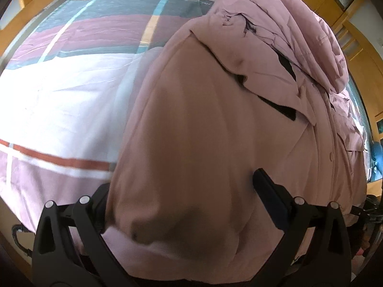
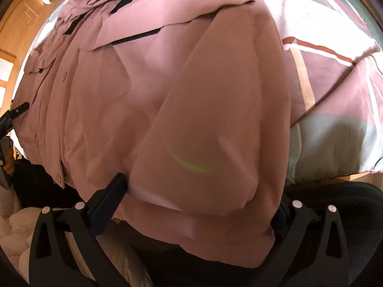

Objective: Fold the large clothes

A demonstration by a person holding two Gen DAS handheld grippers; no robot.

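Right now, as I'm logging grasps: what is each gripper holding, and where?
Both straddle the pink coat at its near hem: left gripper and right gripper have fabric between wide-apart fingers; a clamped hold cannot be told.

Pink coat (image 2: 148, 91) spread over patterned bedsheet (image 2: 335, 76), dark-trimmed pocket flaps showing. Right gripper (image 2: 198, 201) set wide w/ puffy sleeve end bulging between fingers (image 2: 110, 198); right-side finger mostly hidden by fabric. Other gripper (image 2: 12, 117) at far left edge, beside coat hem.
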